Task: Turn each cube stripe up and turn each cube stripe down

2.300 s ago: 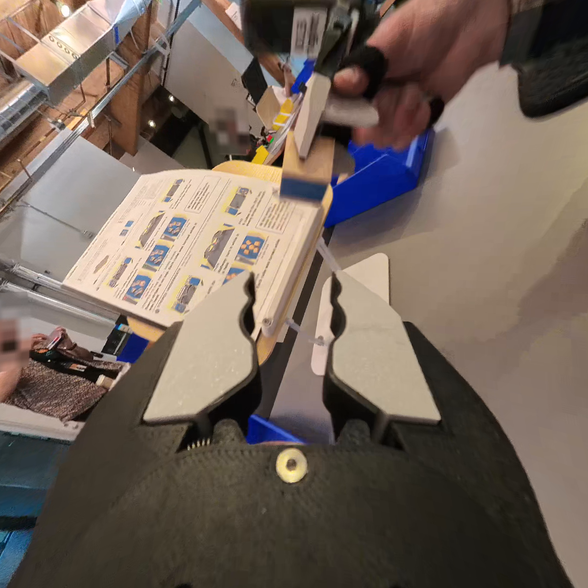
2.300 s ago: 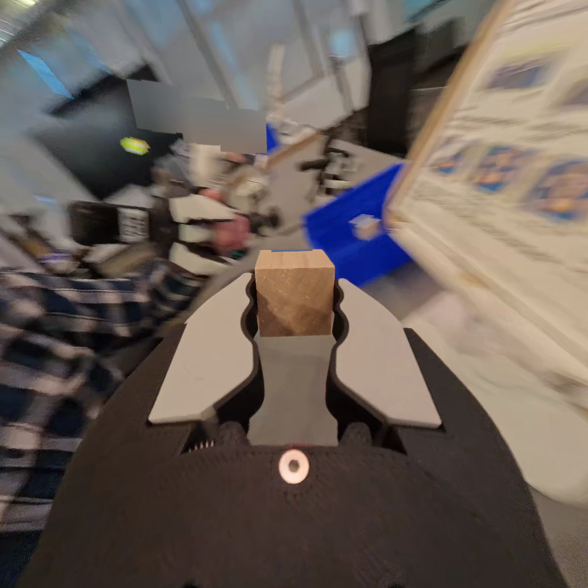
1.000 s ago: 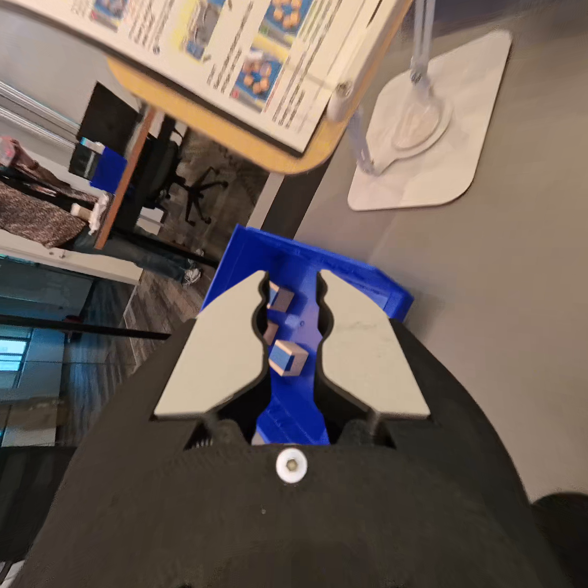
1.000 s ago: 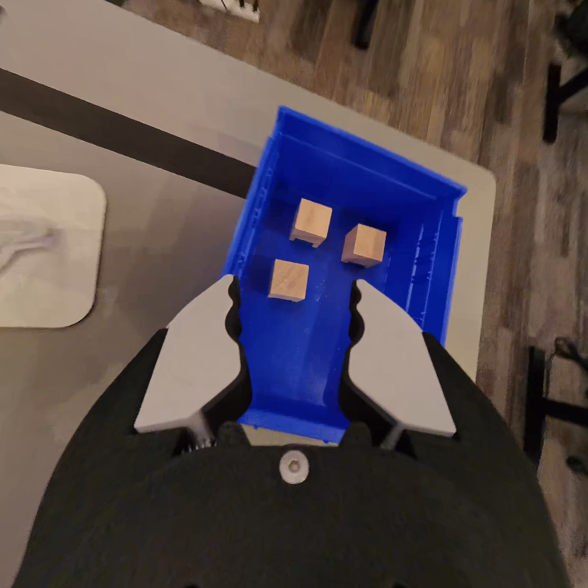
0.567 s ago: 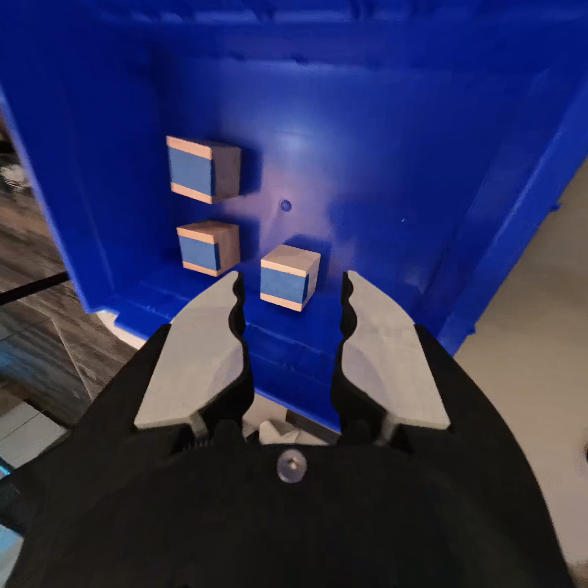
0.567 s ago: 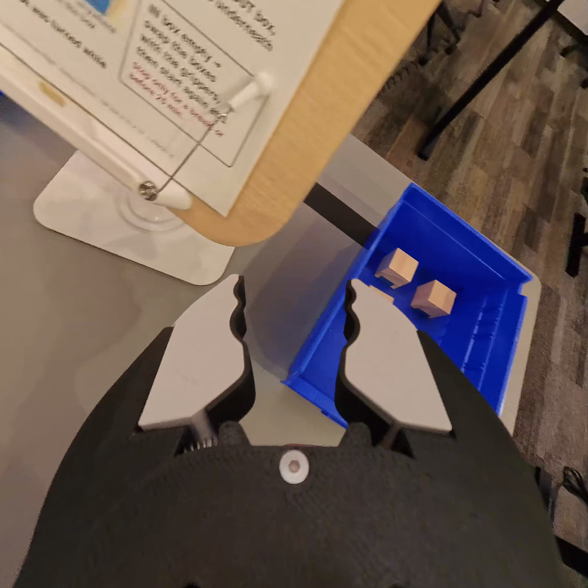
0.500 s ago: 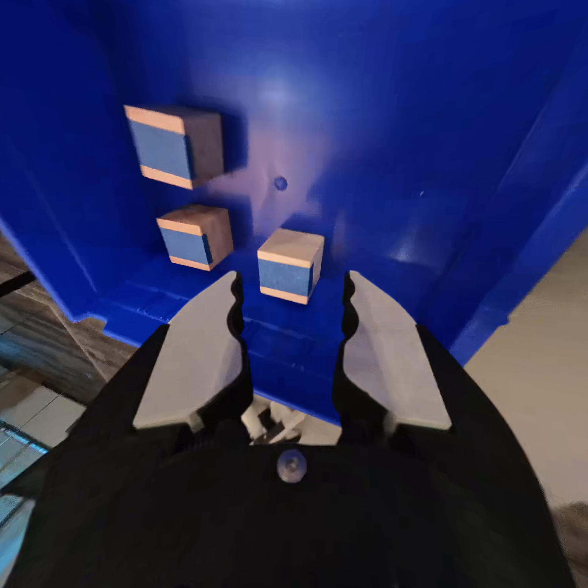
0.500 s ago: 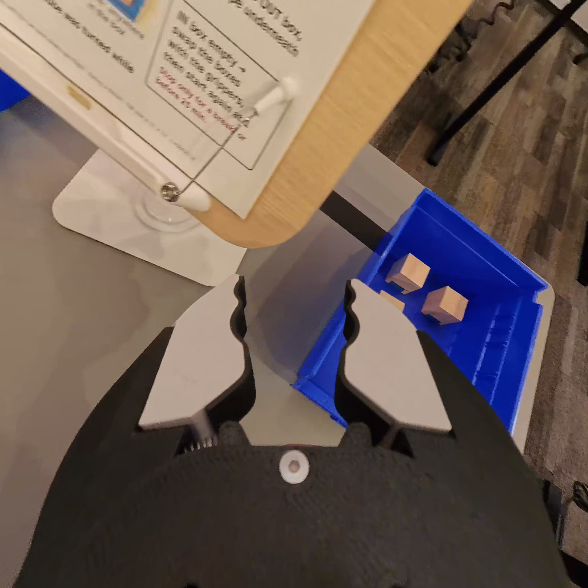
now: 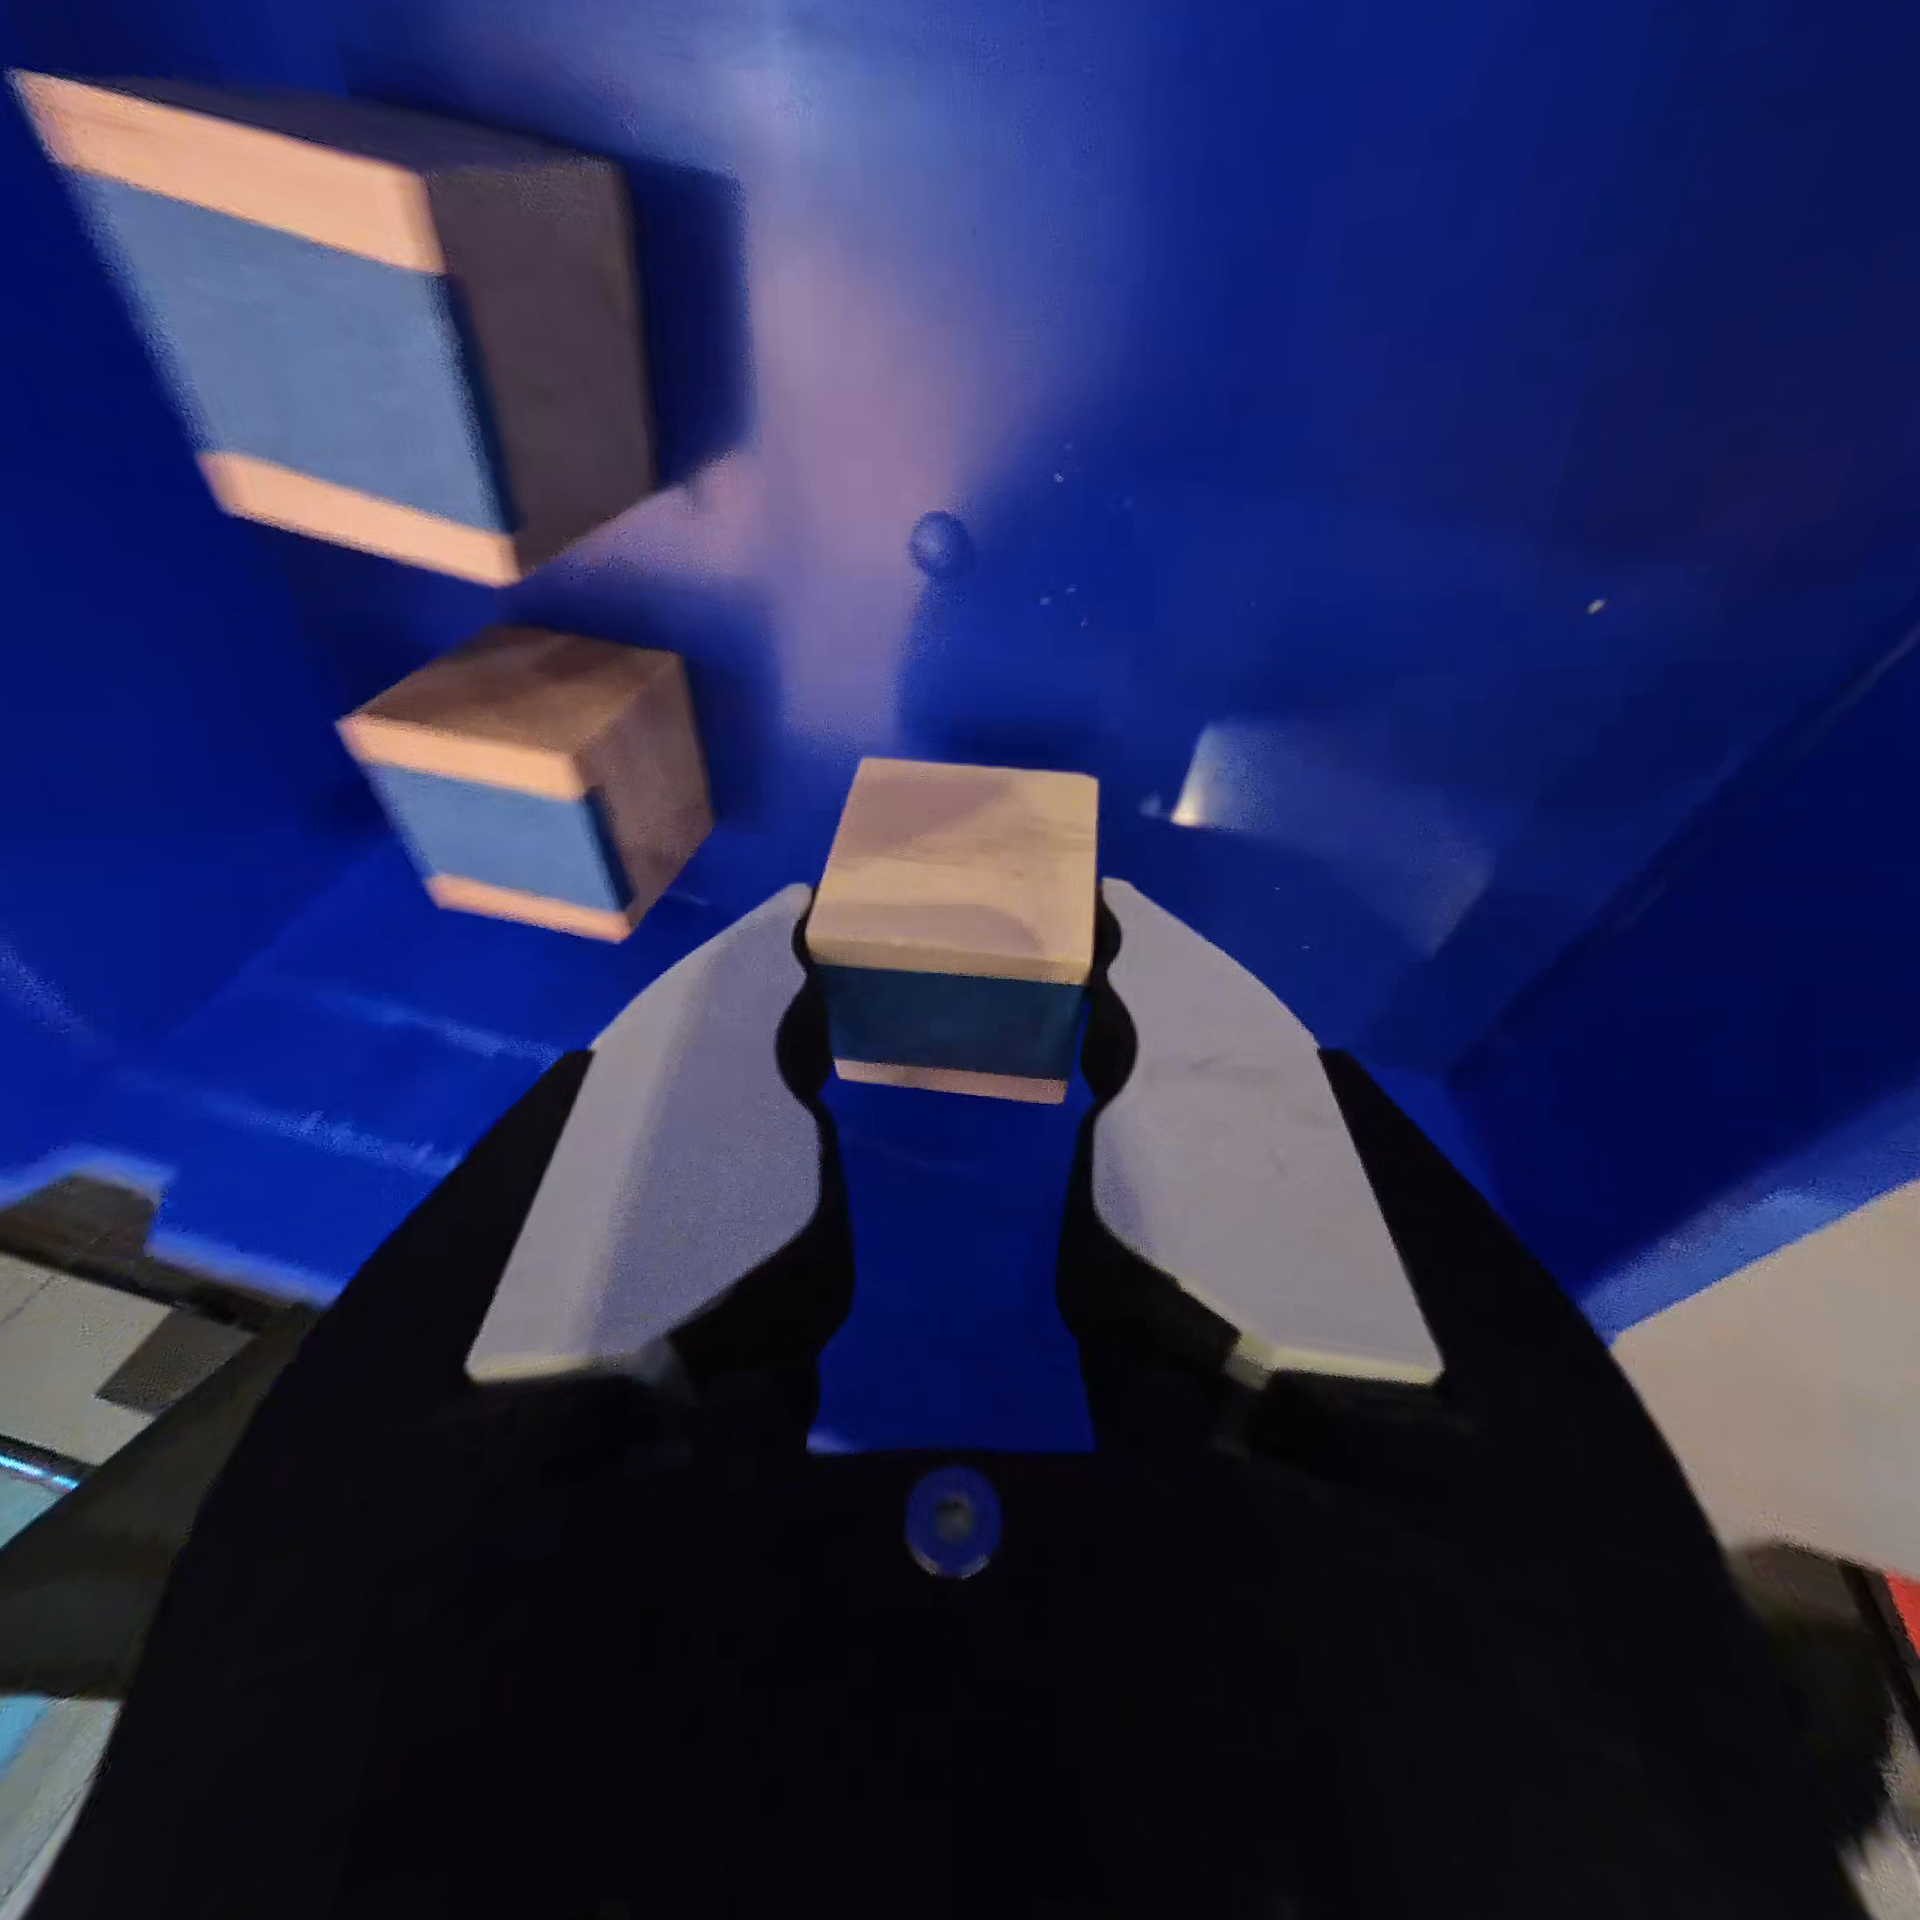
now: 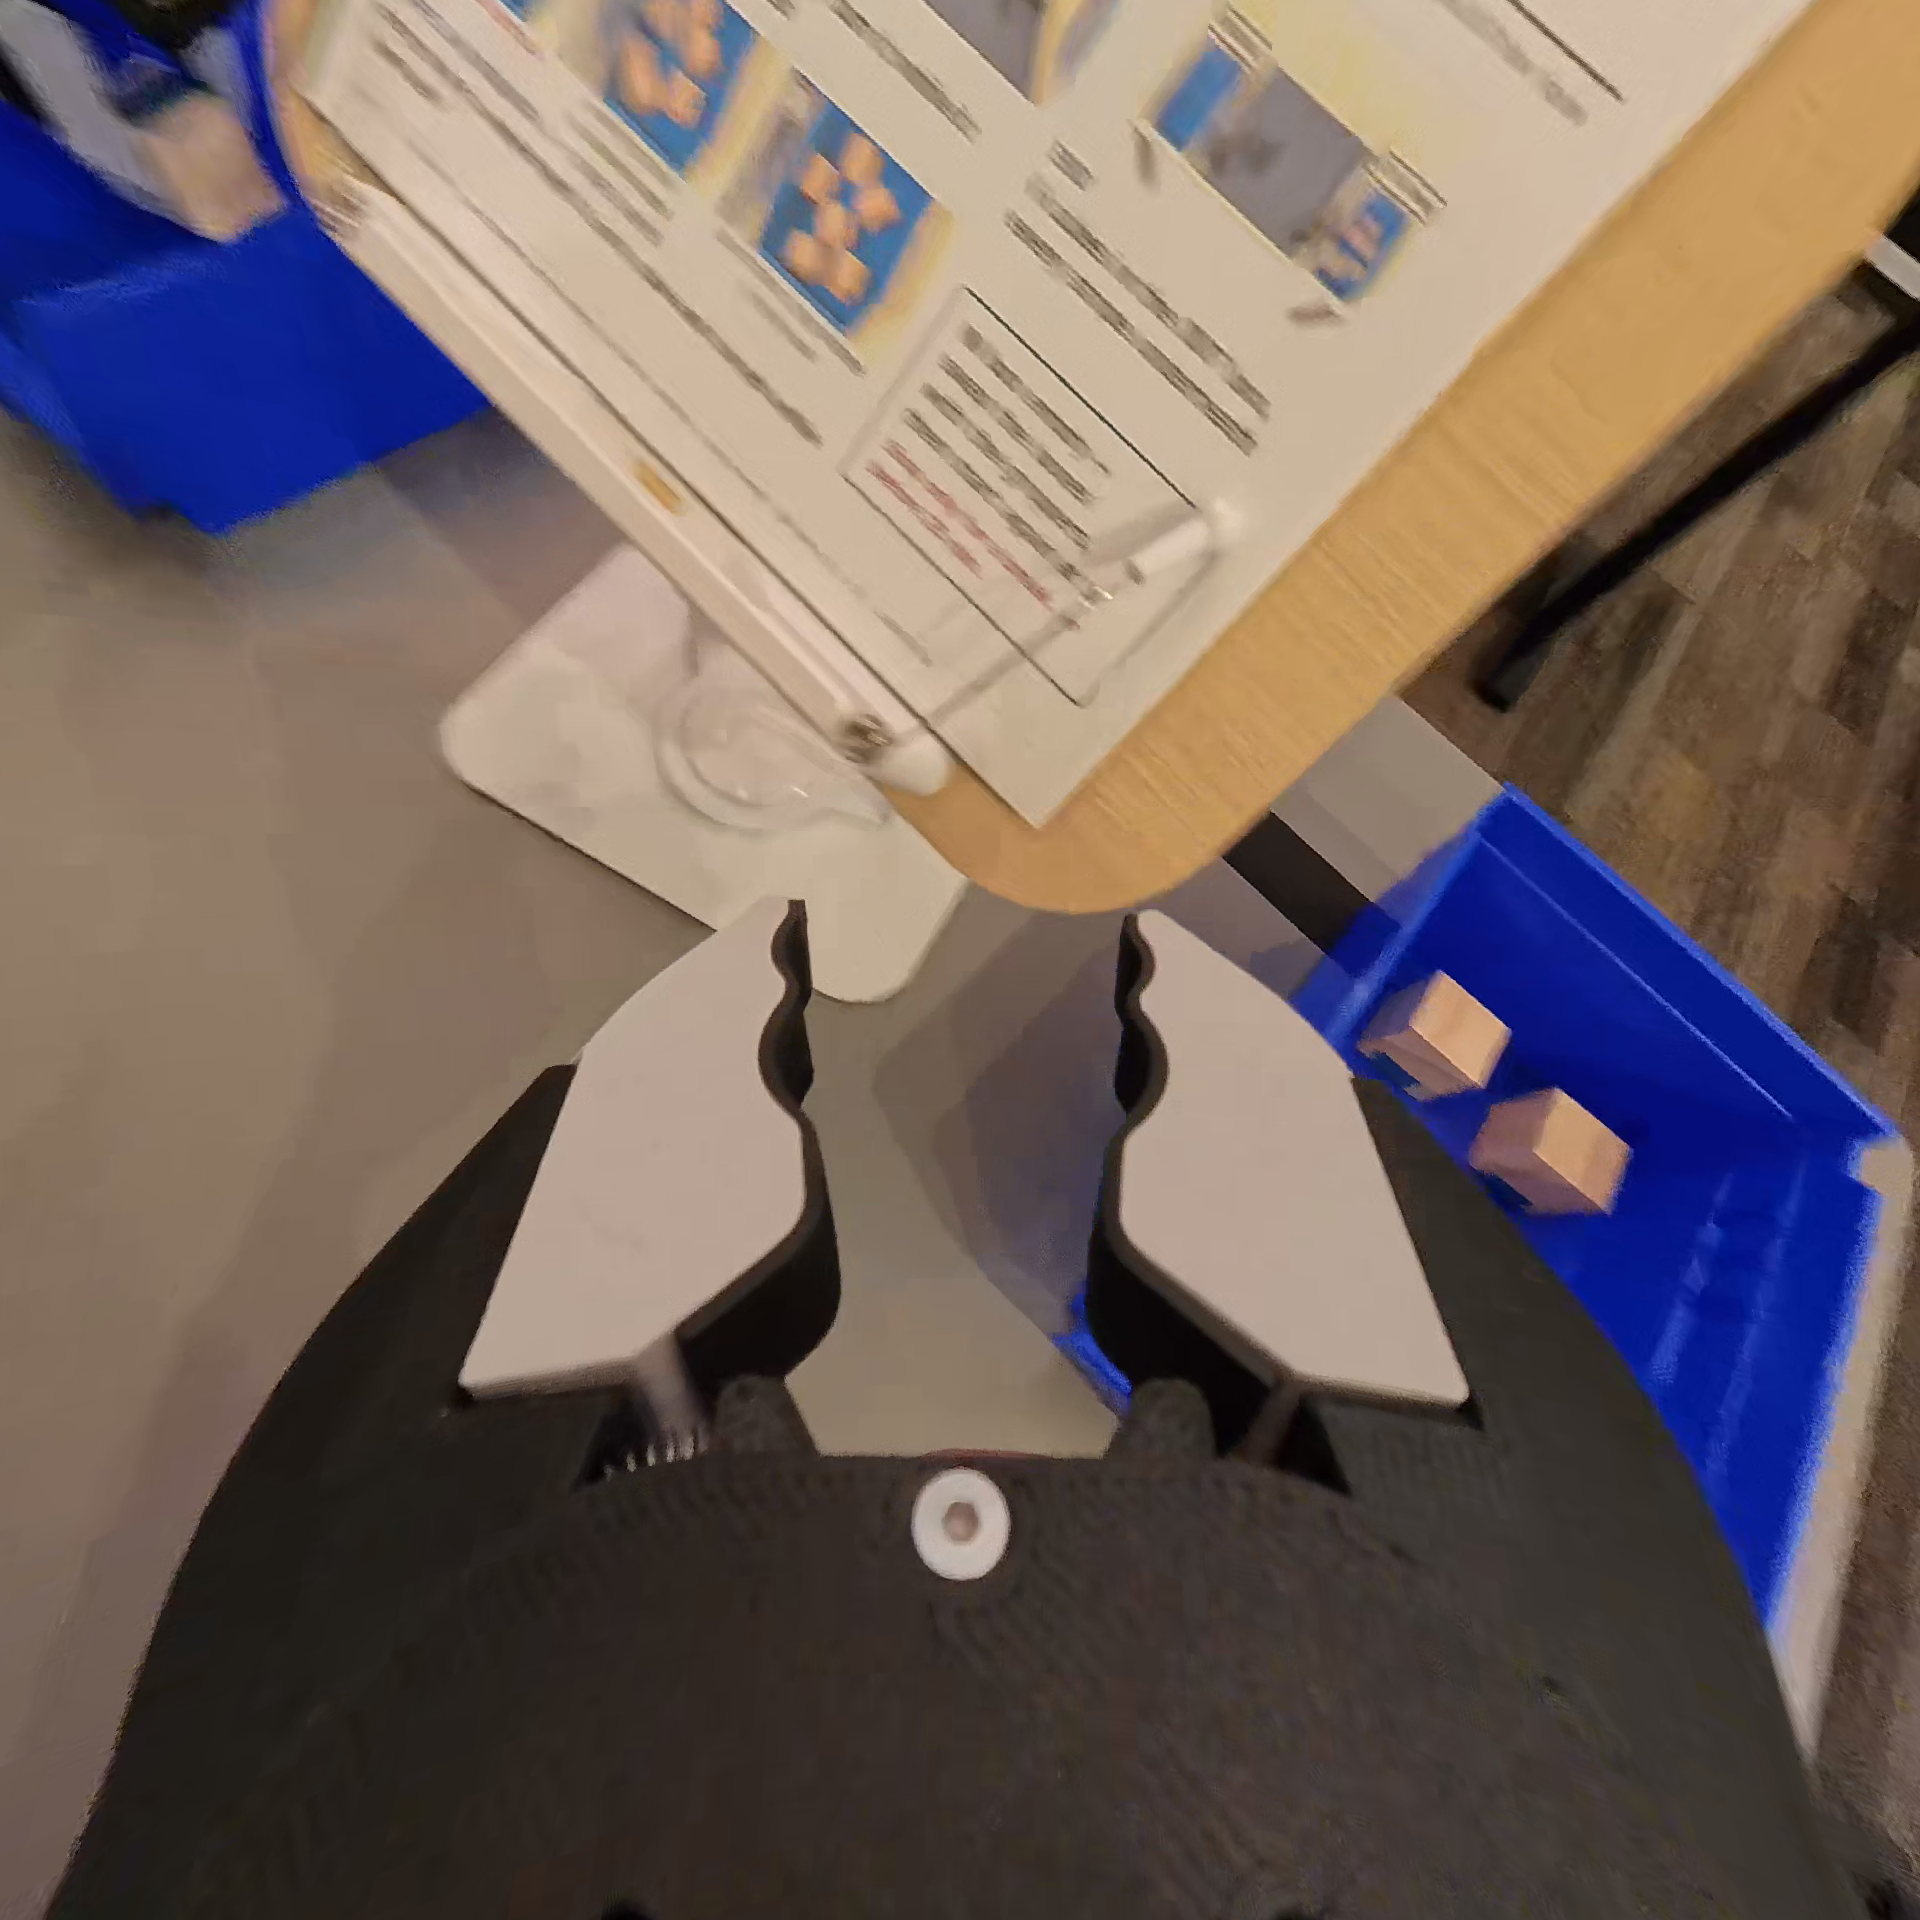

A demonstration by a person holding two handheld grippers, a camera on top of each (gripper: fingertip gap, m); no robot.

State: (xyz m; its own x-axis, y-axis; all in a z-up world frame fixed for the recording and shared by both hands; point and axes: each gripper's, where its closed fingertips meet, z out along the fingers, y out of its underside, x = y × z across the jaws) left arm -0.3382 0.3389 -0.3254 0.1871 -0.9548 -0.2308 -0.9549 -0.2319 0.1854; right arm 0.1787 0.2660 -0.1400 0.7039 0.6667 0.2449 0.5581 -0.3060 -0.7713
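**Left gripper now on a cube**

Half a second back the left gripper (image 9: 951, 940) was short of the cube (image 9: 954, 925); now its fingers pinch it inside the blue bin (image 9: 1351, 312). Grasp step, I'd say; next it needs lifting and rotating. Right gripper (image 10: 961, 935) hangs wide, holding nothing.

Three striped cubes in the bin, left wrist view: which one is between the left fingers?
The lowest, rightmost cube, plain wood face up, blue stripe facing the camera, sits between the left gripper fingers. The other two cubes lie apart, up and left.
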